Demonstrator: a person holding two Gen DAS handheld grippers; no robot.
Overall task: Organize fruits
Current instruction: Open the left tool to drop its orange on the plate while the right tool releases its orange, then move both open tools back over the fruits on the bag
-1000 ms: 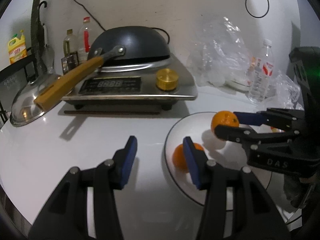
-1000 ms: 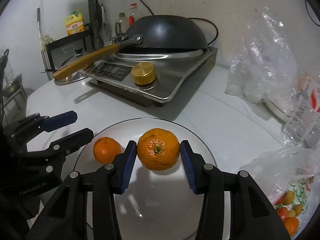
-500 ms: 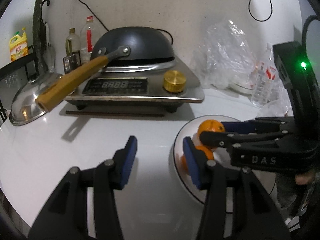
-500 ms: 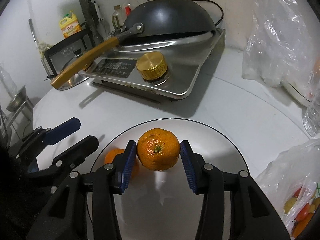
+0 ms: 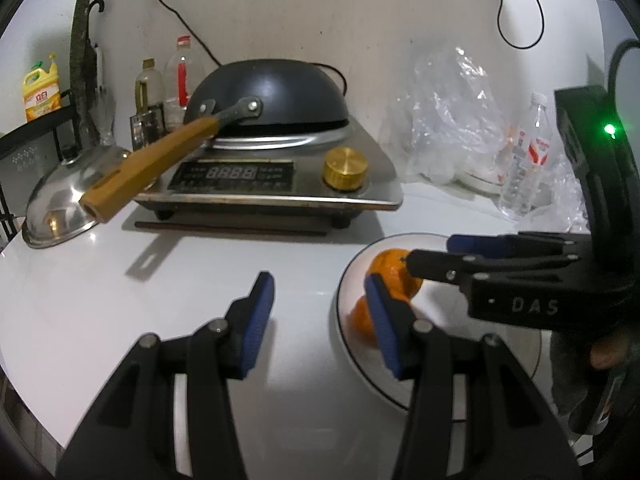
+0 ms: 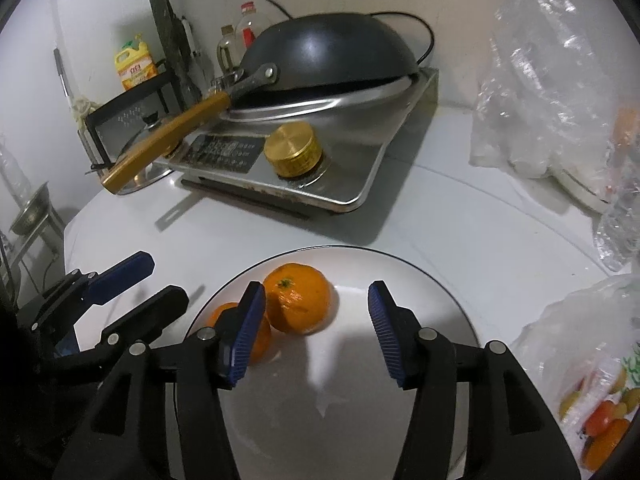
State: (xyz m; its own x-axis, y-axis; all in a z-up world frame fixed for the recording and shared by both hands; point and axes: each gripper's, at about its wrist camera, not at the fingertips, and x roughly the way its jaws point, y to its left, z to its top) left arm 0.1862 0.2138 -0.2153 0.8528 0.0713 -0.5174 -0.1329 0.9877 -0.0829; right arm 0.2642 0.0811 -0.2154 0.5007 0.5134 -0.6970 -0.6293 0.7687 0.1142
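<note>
Two oranges lie side by side on a white plate (image 6: pixel 420 280) with a dark rim. The larger orange (image 6: pixel 298 304) rests against the smaller orange (image 6: pixel 256 340), which is half hidden by my right gripper's left finger. My right gripper (image 6: pixel 316 328) is open just above the plate, beside the larger orange. My left gripper (image 5: pixel 320 320) is open and empty over the white table, left of the plate (image 5: pixel 440 372). In the left wrist view the larger orange (image 5: pixel 390 268) sits behind the smaller orange (image 5: pixel 362 318).
An induction cooker (image 5: pixel 280 184) with an upturned black wok (image 5: pixel 272 92) and its wooden handle (image 5: pixel 144 168) stands behind. A steel lid (image 5: pixel 60 208) lies at left. Plastic bags (image 6: pixel 560 92), a water bottle (image 5: pixel 524 164) and a bag of small fruits (image 6: pixel 600 412) sit at right.
My right gripper lowered the larger orange onto the plate and opened, letting it go next to the smaller orange. My left gripper stayed open and barely moved.
</note>
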